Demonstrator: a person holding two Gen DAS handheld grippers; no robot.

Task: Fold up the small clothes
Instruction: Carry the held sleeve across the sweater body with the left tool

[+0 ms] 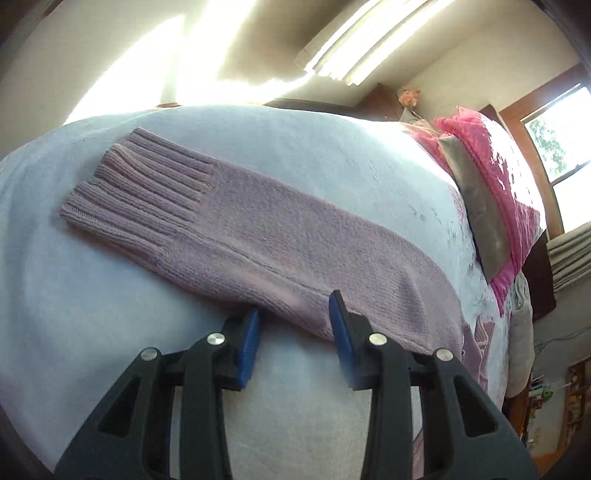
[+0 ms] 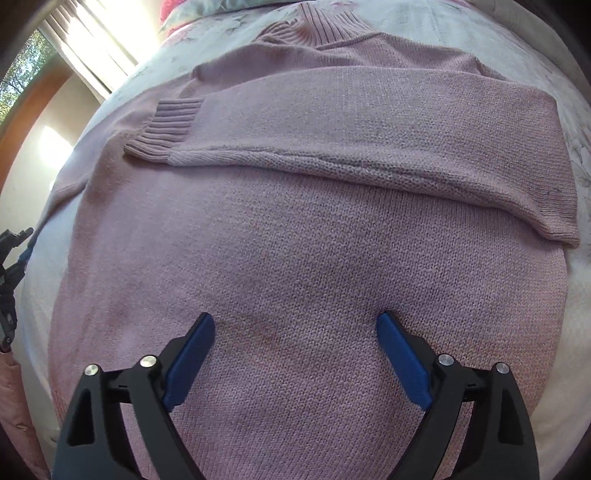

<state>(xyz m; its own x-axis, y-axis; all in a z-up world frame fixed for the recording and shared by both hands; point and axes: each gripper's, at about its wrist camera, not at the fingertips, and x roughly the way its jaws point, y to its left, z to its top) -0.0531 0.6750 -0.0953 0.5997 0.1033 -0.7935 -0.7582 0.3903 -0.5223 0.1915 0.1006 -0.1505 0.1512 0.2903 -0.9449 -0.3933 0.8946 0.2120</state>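
- Left gripper [image 1: 295, 314]: jaws apart, blue pads straddling the near edge of the outstretched sleeve [image 1: 236, 236]; nothing clamped between them, and whether the pads touch the knit I cannot tell.
- Sleeve runs flat from the jaws up-left across the pale bedsheet [image 1: 55, 295], ribbed cuff [image 1: 136, 184] at the far end.
- Right gripper [image 2: 295, 321]: jaws wide apart, over the body of the pink knit sweater [image 2: 295, 258]; tips look close to the fabric, contact unclear, nothing clamped.
- Sweater lies spread flat on the bed, ribbed collar [image 2: 317, 22] at the far end in the right wrist view.
- Other sleeve [image 2: 369, 136] is folded across the chest, its cuff [image 2: 166, 129] pointing left, lying on the sweater body.
- Left gripper [image 2: 13, 258] partly visible at the left edge of the right wrist view, beside the sweater's side.
- Farther out in the left wrist view: bright pink pillow [image 1: 491, 166] with a grey cushion [image 1: 476, 206] against it at the bed's far right, window [image 1: 554, 147] beyond, ceiling light [image 1: 369, 40] above.
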